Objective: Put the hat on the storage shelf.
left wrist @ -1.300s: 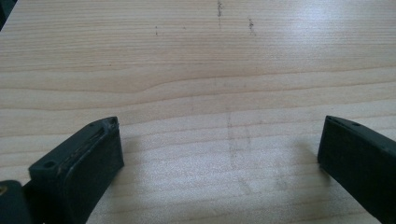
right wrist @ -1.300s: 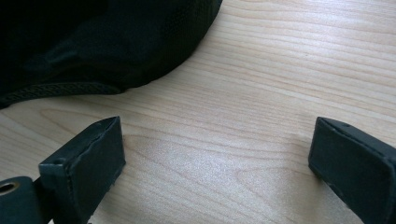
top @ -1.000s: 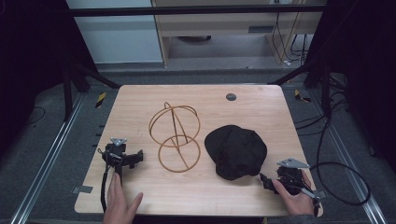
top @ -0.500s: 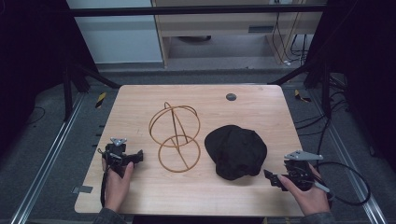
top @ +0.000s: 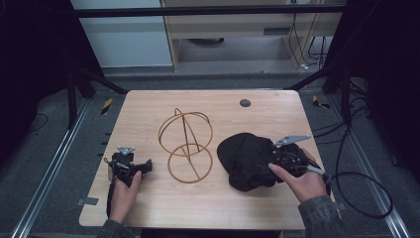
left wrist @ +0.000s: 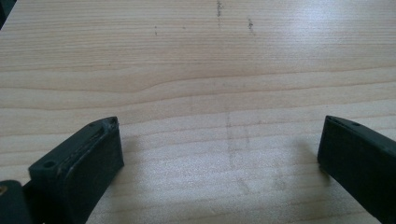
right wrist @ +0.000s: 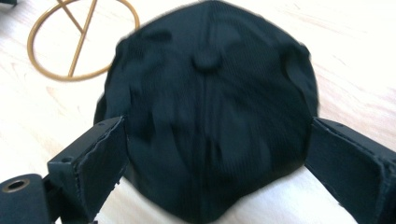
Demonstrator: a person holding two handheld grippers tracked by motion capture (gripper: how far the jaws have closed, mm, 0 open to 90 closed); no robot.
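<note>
- A black cap (top: 250, 159) lies crown-up on the right half of the wooden counter (top: 277, 116), just beside a gold wire stand (top: 185, 145) that occupies the middle.
- The right tool (top: 277, 159) is at the cap's right edge, held in the person's right hand (top: 299, 181); in the right gripper view its jaws are spread wide, one on each side of the crown, with nothing pinched between them.
- The cap's top button (right wrist: 206, 59) sits ahead of that tool, roughly centred between the jaws, and the seams run down from it toward the camera.
- The left tool (top: 130, 166) rests near the counter's left edge in the left hand (top: 123, 194), well apart from the stand; its jaws are released and frame only bare wood.
- The cap looks like soft, ribbed fabric: light, floppy, likely to fold or bunch under a pinch rather than resist it.
- A grip on the loose crown would probably gather cloth and let the rest sag; a doubled edge or the stiffer brim would likely hold better, though I cannot tell where the brim lies.
- The wire stand looks rigid but light, so a dragged cap could nudge it.
</note>
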